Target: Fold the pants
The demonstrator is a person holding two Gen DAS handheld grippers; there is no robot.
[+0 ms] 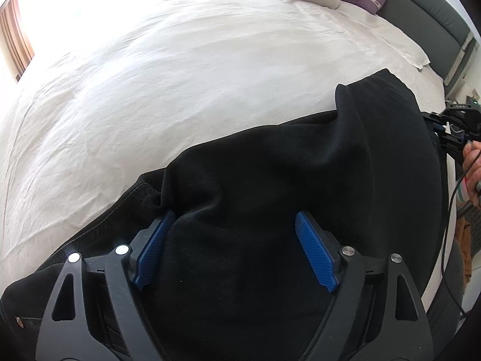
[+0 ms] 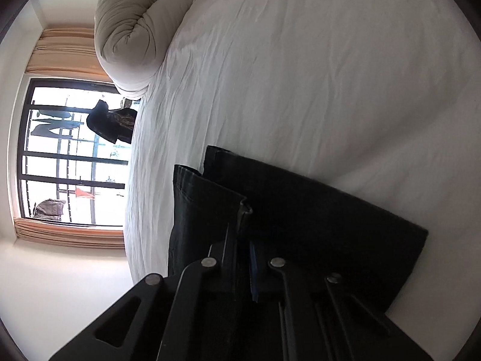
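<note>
Clearly, the black pants [image 1: 270, 165] are spread along the near edge of the white bed sheet [image 1: 180, 75], with the leg hems seen in the right wrist view. Soft, fairly heavy denim is suggested by the thick stitched seams; it is judged to drape and sag when lifted, so hold is best taken at doubled hems or seams, where the cloth is firmest. The left gripper [image 1: 234, 219] is held wide apart above the fabric, nothing being pinched between its blue pads [image 1: 154, 249]. The right gripper [image 2: 243, 240] is closed on a hem edge of the pants. Pillows [image 2: 129, 33] are seen well apart at the headboard.
</note>
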